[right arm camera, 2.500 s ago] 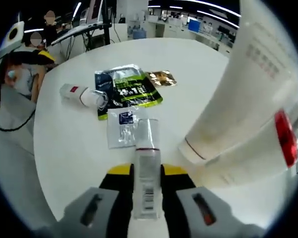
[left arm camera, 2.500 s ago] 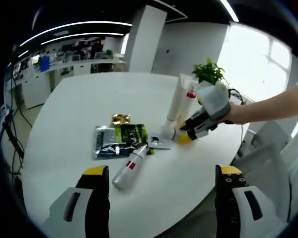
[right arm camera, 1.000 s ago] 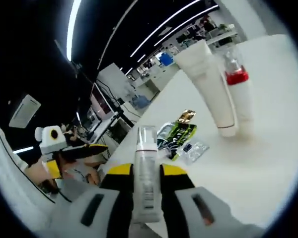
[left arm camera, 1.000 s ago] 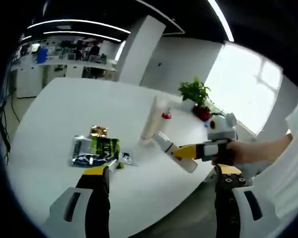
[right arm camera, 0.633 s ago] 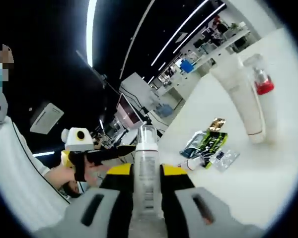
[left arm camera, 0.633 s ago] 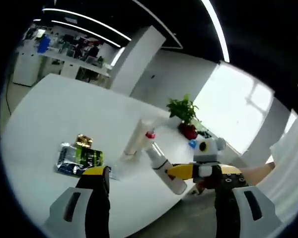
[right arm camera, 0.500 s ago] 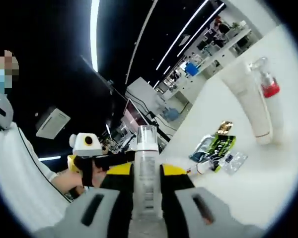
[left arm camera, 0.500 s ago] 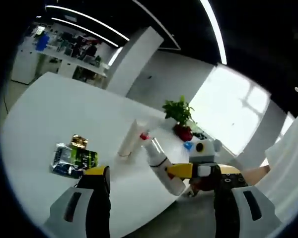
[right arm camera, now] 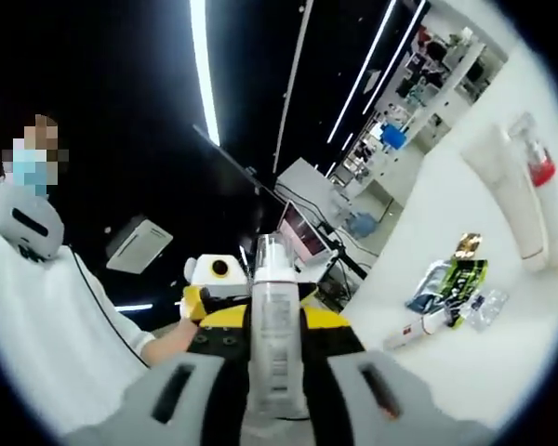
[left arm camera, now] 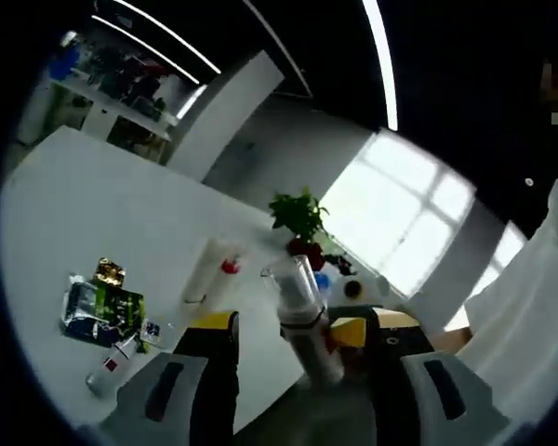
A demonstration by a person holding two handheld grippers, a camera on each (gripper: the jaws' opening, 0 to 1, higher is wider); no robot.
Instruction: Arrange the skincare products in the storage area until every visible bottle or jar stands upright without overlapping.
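Lifted nearer, clear-capped bottle (right arm camera: 276,316) sits clamped in right jaws; left jaws apart, seemingly.

grey left gripper (left arm camera: 293,358) and right gripper (right arm camera: 275,348) with yellow-tipped black jaws; white sleeve (right arm camera: 37,334).

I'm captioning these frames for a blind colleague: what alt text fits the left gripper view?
A clear-capped bottle, held by the right gripper, sits between the left gripper's open jaws. Beyond, on the white table: an upright white tube beside a red-collared bottle, flat sachets and a small lying bottle.
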